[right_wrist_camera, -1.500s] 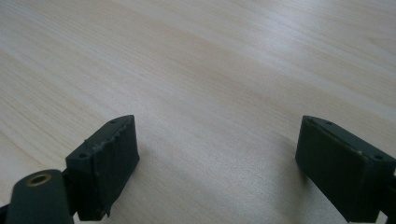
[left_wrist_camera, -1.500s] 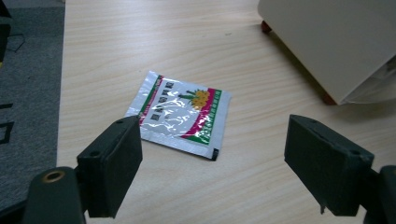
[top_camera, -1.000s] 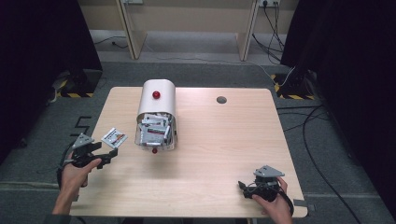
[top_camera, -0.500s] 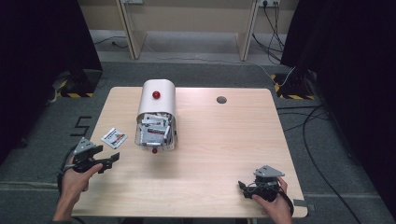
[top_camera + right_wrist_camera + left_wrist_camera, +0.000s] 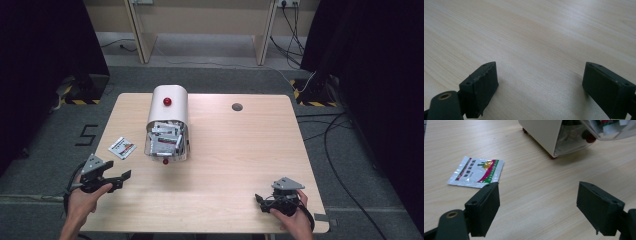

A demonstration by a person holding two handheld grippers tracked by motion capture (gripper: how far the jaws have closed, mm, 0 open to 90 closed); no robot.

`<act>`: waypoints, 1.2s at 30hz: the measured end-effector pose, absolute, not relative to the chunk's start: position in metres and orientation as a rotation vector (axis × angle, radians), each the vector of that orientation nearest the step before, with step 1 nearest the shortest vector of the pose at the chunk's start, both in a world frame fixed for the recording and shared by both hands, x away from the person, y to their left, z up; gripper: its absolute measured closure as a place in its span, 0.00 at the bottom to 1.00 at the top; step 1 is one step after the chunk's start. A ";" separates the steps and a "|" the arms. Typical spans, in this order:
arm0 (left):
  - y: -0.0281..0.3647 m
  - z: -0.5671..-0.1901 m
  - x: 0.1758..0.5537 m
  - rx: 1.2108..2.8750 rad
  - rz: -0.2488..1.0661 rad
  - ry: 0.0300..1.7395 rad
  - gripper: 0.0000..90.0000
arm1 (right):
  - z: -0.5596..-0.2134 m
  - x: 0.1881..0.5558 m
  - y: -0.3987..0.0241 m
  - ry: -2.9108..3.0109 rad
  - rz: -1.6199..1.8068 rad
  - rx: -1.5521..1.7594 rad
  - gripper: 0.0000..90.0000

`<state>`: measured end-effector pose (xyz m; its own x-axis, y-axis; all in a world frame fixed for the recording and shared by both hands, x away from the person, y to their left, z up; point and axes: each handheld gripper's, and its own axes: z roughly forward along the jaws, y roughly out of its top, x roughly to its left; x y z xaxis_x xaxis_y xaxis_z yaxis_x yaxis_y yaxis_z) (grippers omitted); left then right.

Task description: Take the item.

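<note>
The right gripper (image 5: 264, 201) sits low on the wooden table (image 5: 240, 150) at about 5 o'clock, close to the near edge, and its two black jaws are wide apart with nothing but bare wood between them. The left gripper (image 5: 120, 178) is at about 8 o'clock, held in a hand (image 5: 82, 200), and its jaws are wide apart too and hold nothing. A little past it, toward 9 o'clock, a small silver packet (image 5: 122, 148) with red and green print lies flat on the table, free of the jaws. Just beside the packet, near the middle of the table, stands a white box (image 5: 170, 107) with a red knob (image 5: 167, 101). Its clear front bin (image 5: 167, 142) is full of more packets. Far off at 1 o'clock is a small grey hole (image 5: 237, 106) in the table.
</note>
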<state>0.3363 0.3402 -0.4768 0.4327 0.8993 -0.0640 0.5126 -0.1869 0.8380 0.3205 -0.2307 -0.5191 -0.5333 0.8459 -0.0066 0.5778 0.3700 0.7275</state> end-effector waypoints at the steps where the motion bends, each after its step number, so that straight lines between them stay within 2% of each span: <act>1: 0.339 -0.478 0.335 1.846 0.575 1.199 0.21 | -0.519 0.321 -0.231 2.256 0.969 1.241 0.15; 36: 0.308 -0.504 0.300 1.947 0.564 1.089 0.18 | -0.519 0.321 -0.231 2.256 0.969 1.241 0.15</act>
<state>0.2995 0.3080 -0.5036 0.5266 0.8501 -0.0071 0.4849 -0.2935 0.8239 0.3205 -0.2307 -0.5191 -0.5334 0.8458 -0.0065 0.5778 0.3700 0.7275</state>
